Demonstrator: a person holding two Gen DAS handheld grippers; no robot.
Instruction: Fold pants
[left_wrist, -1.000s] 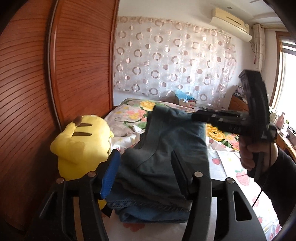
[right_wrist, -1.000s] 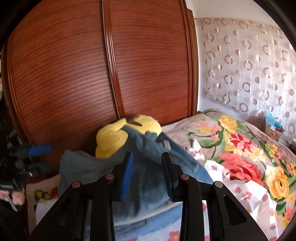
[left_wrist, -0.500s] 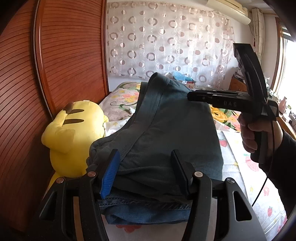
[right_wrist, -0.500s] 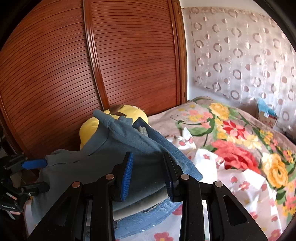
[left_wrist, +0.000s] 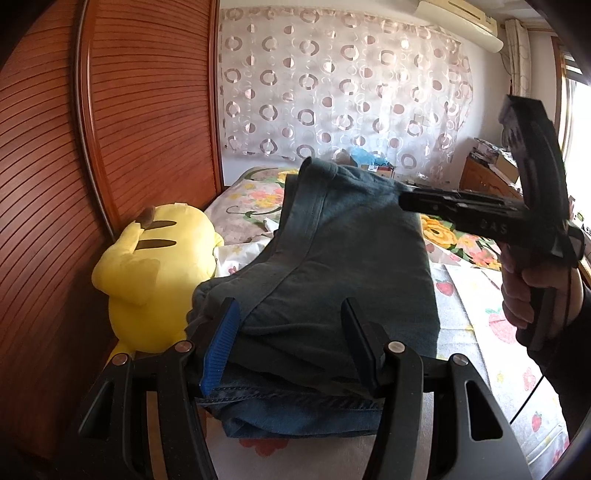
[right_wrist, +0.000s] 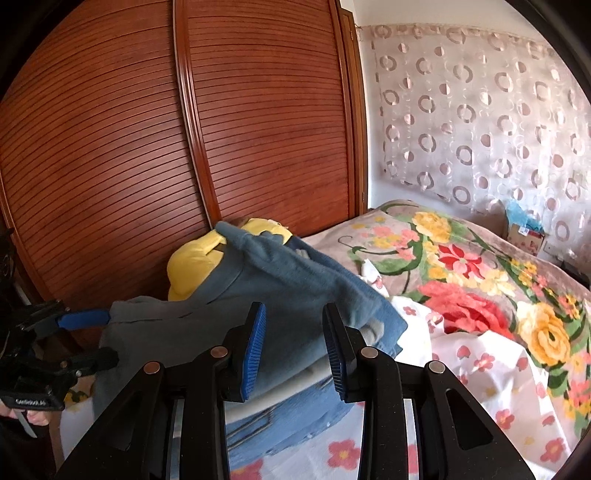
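The pants (left_wrist: 332, 266) are soft matt denim-like cloth, stitched at the hem. The wardrobe doors (right_wrist: 258, 129) are glossy ribbed wood. The plush toy (left_wrist: 155, 273) is fuzzy yellow fabric. The curtain (left_wrist: 332, 92) is sheer cloth; the bedspread (right_wrist: 480, 288) is printed cloth.

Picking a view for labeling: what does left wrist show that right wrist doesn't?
Left wrist only: the air conditioner, the window, and the hand holding the right gripper at the pants' far edge. Right wrist only: the big red-and-yellow flowers of the blanket and the left gripper from outside. Both: the pants, yellow plush toy, wooden wardrobe, circle-patterned curtain.
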